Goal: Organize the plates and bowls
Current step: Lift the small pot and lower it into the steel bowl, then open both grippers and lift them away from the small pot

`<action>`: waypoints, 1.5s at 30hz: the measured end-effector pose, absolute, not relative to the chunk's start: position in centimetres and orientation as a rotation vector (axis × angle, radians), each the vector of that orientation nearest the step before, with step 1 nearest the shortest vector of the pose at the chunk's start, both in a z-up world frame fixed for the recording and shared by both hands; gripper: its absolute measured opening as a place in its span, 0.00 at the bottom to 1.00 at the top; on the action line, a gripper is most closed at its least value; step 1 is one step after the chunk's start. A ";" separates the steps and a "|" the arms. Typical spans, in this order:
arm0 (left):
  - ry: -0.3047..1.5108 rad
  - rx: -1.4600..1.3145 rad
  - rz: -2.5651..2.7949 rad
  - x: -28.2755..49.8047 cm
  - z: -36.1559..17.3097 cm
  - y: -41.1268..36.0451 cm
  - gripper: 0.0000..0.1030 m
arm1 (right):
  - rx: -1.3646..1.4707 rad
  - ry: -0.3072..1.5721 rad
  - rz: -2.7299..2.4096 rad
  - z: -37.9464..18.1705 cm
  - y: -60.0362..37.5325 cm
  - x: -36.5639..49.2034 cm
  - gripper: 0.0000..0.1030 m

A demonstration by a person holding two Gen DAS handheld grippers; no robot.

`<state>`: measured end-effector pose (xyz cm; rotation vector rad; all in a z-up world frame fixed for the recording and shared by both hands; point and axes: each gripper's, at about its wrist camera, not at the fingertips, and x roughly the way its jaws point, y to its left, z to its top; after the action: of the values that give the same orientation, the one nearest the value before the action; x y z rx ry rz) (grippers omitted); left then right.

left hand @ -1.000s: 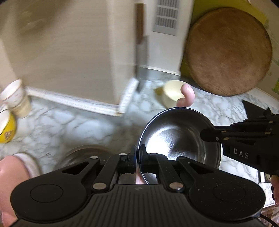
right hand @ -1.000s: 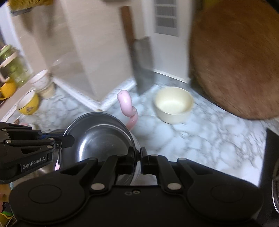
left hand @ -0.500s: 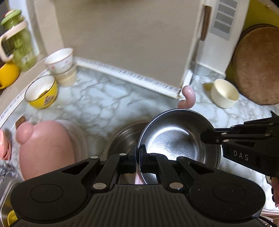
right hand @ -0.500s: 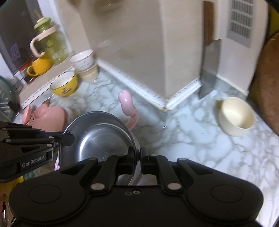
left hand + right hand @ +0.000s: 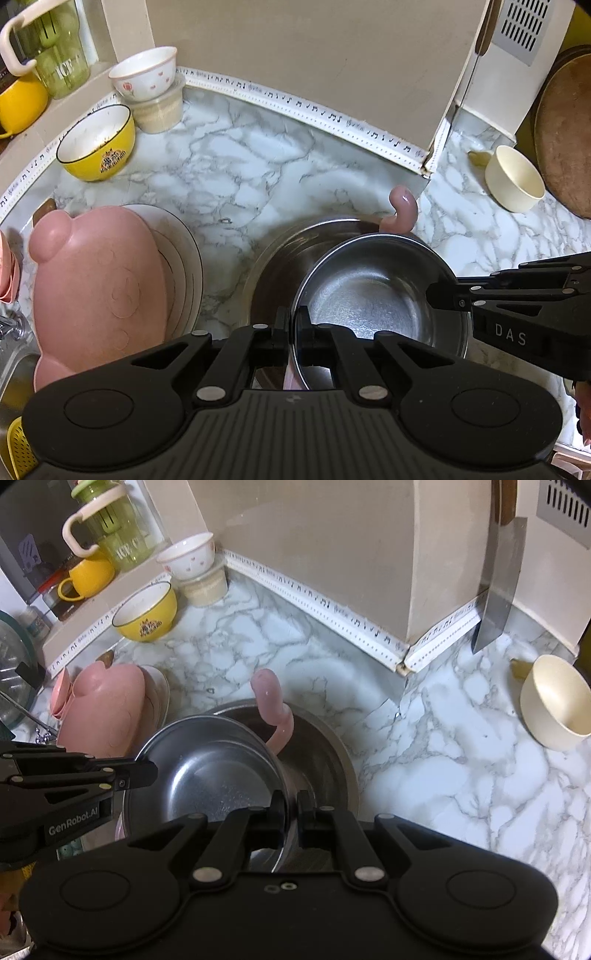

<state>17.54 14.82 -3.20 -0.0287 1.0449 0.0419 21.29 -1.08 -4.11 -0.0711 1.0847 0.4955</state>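
Both grippers grip the rim of one small steel bowl (image 5: 369,295), held over a larger steel bowl (image 5: 280,266) that stands on the marble counter (image 5: 229,162). The left gripper (image 5: 293,325) is pinched tight on the near-left rim; the right gripper (image 5: 291,808) is likewise pinched tight on the opposite rim. Whether the small bowl touches the large one cannot be told: the gripper bodies cover the near edge of both bowls. A pink curled handle (image 5: 275,712) rises from behind the small bowl; what it is attached to is hidden. A pink bear-shaped plate (image 5: 96,291) lies upside down over a stack of white plates (image 5: 184,266), so most of the stack is covered. The sink corner at the lower left of the left view is cut off. Against one second ago: the view has swung left, the round wooden board (image 5: 565,136) has slid to the right edge, and the yellow bowl (image 5: 98,144), the flowered white bowl (image 5: 146,72) and the pink plate are now fully in sight. The cream bowl (image 5: 554,701) sits well apart at the right. The earlier blur is gone.
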 end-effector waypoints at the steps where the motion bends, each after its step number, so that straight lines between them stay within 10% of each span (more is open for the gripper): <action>1: 1.049 -0.027 0.042 17.7 -3.4 14.8 0.03 | -0.070 1.092 0.495 -4.3 -1.1 21.4 0.07; 24: 1.084 -0.040 0.038 19.5 -5.2 15.6 0.04 | -0.077 1.129 0.501 -6.1 -0.5 23.1 0.09; 45: 0.968 -0.034 0.027 17.4 -2.2 15.2 0.08 | -0.095 0.993 0.535 -2.7 -0.9 20.3 0.35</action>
<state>17.37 15.16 -2.20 -0.0336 0.9678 0.0272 20.26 -0.90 -2.70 -0.0948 0.9930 0.5349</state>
